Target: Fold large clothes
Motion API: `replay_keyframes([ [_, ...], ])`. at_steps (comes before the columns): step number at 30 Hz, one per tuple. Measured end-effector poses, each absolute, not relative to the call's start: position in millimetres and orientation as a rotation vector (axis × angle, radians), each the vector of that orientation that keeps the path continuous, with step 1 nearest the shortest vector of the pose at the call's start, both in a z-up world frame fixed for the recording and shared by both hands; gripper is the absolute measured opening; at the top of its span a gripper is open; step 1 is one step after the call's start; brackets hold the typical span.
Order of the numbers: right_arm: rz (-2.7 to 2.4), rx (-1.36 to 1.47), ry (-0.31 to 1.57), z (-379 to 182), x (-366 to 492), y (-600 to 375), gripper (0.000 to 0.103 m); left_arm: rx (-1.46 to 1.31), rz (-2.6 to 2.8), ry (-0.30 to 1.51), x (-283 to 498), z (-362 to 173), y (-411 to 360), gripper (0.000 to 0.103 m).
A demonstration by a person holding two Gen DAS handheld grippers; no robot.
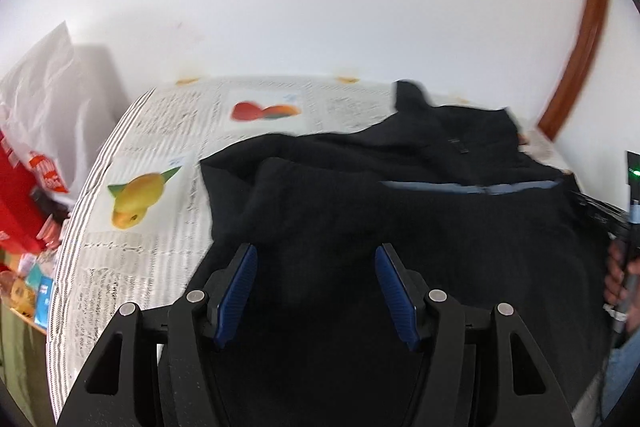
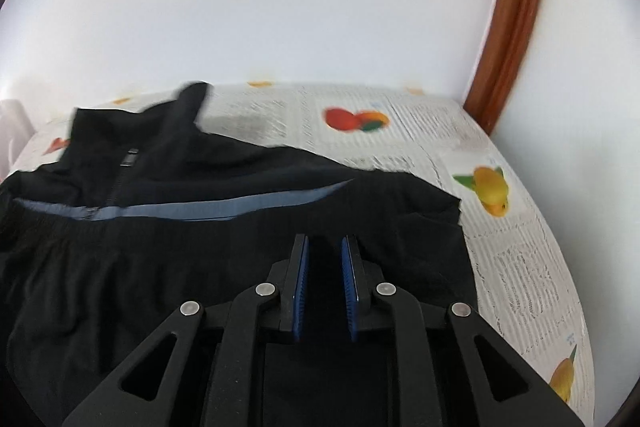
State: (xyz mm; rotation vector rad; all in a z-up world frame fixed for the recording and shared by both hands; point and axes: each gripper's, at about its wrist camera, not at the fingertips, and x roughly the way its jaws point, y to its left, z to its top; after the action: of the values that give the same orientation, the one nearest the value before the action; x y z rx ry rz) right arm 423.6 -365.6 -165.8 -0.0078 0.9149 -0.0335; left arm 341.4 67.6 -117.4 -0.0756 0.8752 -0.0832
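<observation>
The black jacket (image 1: pixel 400 211) lies spread on the counter (image 1: pixel 160 267), collar end toward the far wall and the bulk of it nearest the tongs. A grey-blue band (image 2: pixel 208 207) runs across it, and a zip (image 2: pixel 127 163) climbs to a stand-up collar (image 2: pixel 192 99). In the right wrist view a lower panel looks already laid over the body, its edge just below the band, w/ a folded corner at the right side (image 2: pixel 448 203).

Left tongs (image 1: pixel 315 255) hang over the dark cloth, blue pads well apart, nothing visibly between them, so open and empty as far as I can see. Right tongs (image 2: pixel 325 247) stand nearly closed w/ a narrow gap; what shows in the gap is black, but I can't tell if that's cloth pinched or just the jacket lying beneath. No pad is plainly pressing on fabric.

My read: btwn folds, one fold down and both tongs free above the garment. Next move prob needs a fresh grip on an edge or corner, both sides lifted evenly so the cloth doesn't bunch, then carried across. Black on black makes edges hard to pick out.

Writing: the counter cover is printed like newsprint w/ fruit pictures (image 1: pixel 138 197), but text is too blurred to read. A red pack (image 1: pixel 20 199) at left, beside a white bag (image 1: pixel 44 83), has white lettering, not legible. A small tag sits near the collar (image 1: pixel 458 143), unreadable. A hand (image 1: pixel 616 275) shows at the right edge of the left wrist view. A brown wooden frame (image 2: pixel 516 27) stands against the wall.
</observation>
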Motion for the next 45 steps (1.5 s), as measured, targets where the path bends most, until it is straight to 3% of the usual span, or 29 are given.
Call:
replay_keyframes([
  [10, -0.055, 0.051, 0.951, -193.1, 439.2, -393.5, 0.016, -0.054, -0.073, 0.914, 348.8, -137.9, 64.6, 0.059],
  [30, -0.054, 0.070, 0.942, -181.9, 434.0, -426.6, 0.018, -0.039, -0.096, 0.922, 349.4, -141.6, 43.5, 0.059],
  [34, -0.065, 0.077, 0.907, -160.9, 410.1, -409.9, 0.035, -0.058, -0.094, 0.925, 334.8, -137.6, 51.8, 0.059],
  [40, 0.099, 0.068, 0.894, -136.4, 355.6, -332.9, 0.038, -0.096, -0.091, 0.911, 288.7, -128.7, 74.2, 0.059],
  [45, 0.228, -0.028, 0.917, -148.0, 323.5, -258.4, 0.038, -0.116, -0.080, 0.922, 246.4, -131.0, 91.1, 0.059],
])
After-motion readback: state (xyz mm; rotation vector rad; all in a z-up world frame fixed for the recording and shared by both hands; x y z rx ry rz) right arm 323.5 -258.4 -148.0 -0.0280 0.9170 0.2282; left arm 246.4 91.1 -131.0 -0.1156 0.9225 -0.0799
